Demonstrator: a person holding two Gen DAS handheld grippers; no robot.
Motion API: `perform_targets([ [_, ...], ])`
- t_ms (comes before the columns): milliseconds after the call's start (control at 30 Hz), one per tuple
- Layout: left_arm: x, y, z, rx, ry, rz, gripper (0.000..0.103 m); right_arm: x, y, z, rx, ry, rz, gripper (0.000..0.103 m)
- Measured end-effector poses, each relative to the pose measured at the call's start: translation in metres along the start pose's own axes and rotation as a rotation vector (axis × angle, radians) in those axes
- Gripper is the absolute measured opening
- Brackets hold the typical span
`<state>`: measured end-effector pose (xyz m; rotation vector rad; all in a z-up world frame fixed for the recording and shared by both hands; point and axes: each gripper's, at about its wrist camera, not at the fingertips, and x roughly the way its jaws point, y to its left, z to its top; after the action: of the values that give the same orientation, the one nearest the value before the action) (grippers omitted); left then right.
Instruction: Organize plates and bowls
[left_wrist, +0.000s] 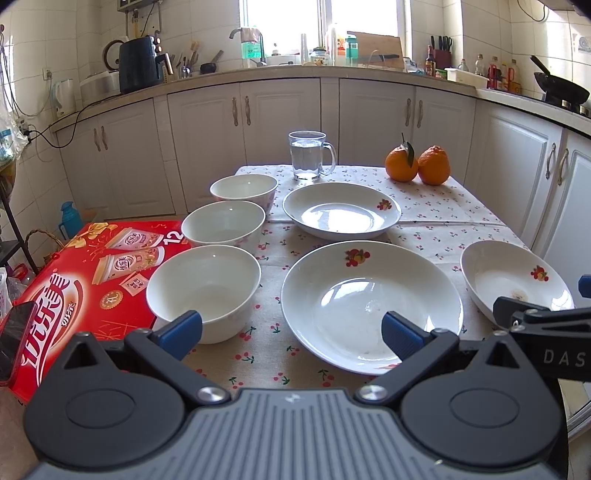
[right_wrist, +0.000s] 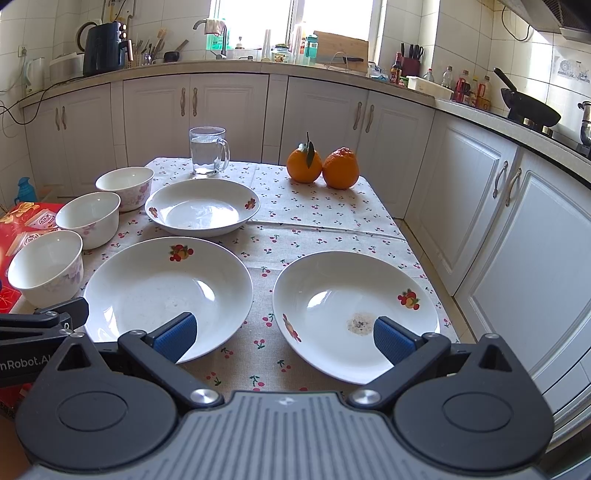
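Nearest the lens in the right wrist view, the right gripper (right_wrist: 284, 338) is held low over the near edge of the tabletop (right_wrist: 314, 221), its jaws wide apart and empty. The near right plate (right_wrist: 354, 314), with a dried smear in its well, lies just ahead and slightly right of that gap, its near rim under the right-hand blue pad. The near middle plate (right_wrist: 168, 295) lies ahead and left, its rim under the other pad. Being round, the plates offer no long axis; only the rim can be pinched.

In the left wrist view, the left gripper (left_wrist: 291, 332) is likewise seen with jaws apart and nothing between them. The near bowl (left_wrist: 205, 288) sits ahead to its left, and the near middle plate is ahead to its right. Two further bowls, the middle bowl (left_wrist: 223, 227) and the far bowl (left_wrist: 243, 190), stand in a row behind the near one, close together along the left edge. The far plate (left_wrist: 341, 210) lies beyond, well apart from both grippers.

The right gripper is judged nearer the plates, the left nearer the bowls. No stacking is yet done.

The tabletop is covered by a cherry-print cloth, creased across the middle. A glass mug (left_wrist: 308, 155) of water and two oranges (left_wrist: 417, 164) stand at the far edge; a red carton (left_wrist: 92, 277) sits beside the bowls. Kitchen cabinets and a sunlit window lie behind.
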<state>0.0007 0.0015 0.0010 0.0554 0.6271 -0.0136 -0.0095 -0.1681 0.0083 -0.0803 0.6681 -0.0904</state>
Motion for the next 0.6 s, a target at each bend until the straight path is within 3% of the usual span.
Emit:
perform_targets([
  [600, 0.0015, -0.0021, -0.0001, 0.004, 0.003, 0.011, 0.102, -0.0017, -0.001, 0.0004, -0.001, -0.004, 0.005, 0.103],
])
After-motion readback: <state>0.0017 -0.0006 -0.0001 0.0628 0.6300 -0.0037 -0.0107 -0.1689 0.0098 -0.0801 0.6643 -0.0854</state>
